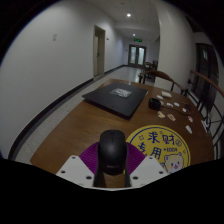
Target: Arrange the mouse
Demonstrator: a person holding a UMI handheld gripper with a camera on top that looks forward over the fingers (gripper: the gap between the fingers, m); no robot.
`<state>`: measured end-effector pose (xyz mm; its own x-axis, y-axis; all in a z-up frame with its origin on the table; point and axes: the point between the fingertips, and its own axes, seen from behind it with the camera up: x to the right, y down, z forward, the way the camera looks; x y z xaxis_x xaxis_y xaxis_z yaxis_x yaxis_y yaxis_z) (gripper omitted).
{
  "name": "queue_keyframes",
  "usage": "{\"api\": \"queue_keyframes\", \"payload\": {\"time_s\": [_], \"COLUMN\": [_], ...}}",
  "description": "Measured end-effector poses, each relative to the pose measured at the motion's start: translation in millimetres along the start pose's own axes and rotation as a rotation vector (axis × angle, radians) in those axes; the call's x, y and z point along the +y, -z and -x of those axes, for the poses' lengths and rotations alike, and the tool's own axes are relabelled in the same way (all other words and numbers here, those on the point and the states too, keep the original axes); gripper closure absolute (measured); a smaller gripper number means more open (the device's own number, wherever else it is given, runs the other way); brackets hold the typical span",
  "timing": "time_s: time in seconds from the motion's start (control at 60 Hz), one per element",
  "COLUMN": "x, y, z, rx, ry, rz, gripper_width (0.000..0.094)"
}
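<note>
A black computer mouse (112,152) sits between my gripper's (112,172) two fingers, with the purple pads (88,158) pressed against both of its sides. The gripper is shut on the mouse and holds it over the near end of the wooden table (70,125). A round yellow mouse mat (163,146) with a cartoon print and Chinese characters lies on the table just ahead of the fingers to the right; the mouse overlaps its near left edge in the view.
A flat dark grey board (112,96) with a white label lies in the middle of the table. Several small cards (166,100) are scattered to its right. Chairs (150,72) stand at the far end, with a white wall (45,55) along the left.
</note>
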<state>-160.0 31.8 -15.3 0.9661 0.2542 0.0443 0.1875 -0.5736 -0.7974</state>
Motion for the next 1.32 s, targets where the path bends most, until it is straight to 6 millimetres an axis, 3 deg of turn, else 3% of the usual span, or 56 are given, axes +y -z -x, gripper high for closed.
{"api": "queue_keyframes", "payload": {"time_s": [0.067, 0.183, 0.283, 0.367, 0.433, 0.5, 0.533, 0.667, 0.733, 0.85, 0.933, 1.033, 1.083, 1.1, 1.117, 1.217, 1.317], "x": [-9, -66, -114, -130, -121, -92, -63, 2, 23, 30, 32, 32, 32, 30, 28, 23, 37], "y": [9, 54, 101, 128, 131, 117, 105, 56, 39, 32, 30, 35, 45, 49, 53, 91, 129], "z": [3, -9, -53, -100, -137, -151, -147, -139, -134, -136, -136, -131, -128, -128, -129, -140, -159], "rx": [-0.027, -0.013, 0.058, 0.139, 0.197, 0.193, 0.183, 0.154, 0.147, 0.169, 0.16, 0.105, 0.067, 0.059, 0.052, 0.041, 0.034], "ry": [0.0, -0.004, -0.084, -0.125, -0.164, -0.206, -0.215, -0.23, -0.232, -0.193, -0.156, -0.14, -0.128, -0.122, -0.118, -0.091, -0.095], "rz": [-0.028, -0.189, -0.312, -0.376, -0.361, -0.295, -0.254, -0.096, -0.047, -0.021, 0.004, 0.03, 0.021, 0.011, -0.002, -0.076, -0.133], "gripper_width": [0.0595, 0.0595, 0.0597, 0.0597, 0.0598, 0.06, 0.0599, 0.0599, 0.0598, 0.0597, 0.0496, 0.037, 0.0235, 0.012, 0.0069, 0.009, 0.0086]}}
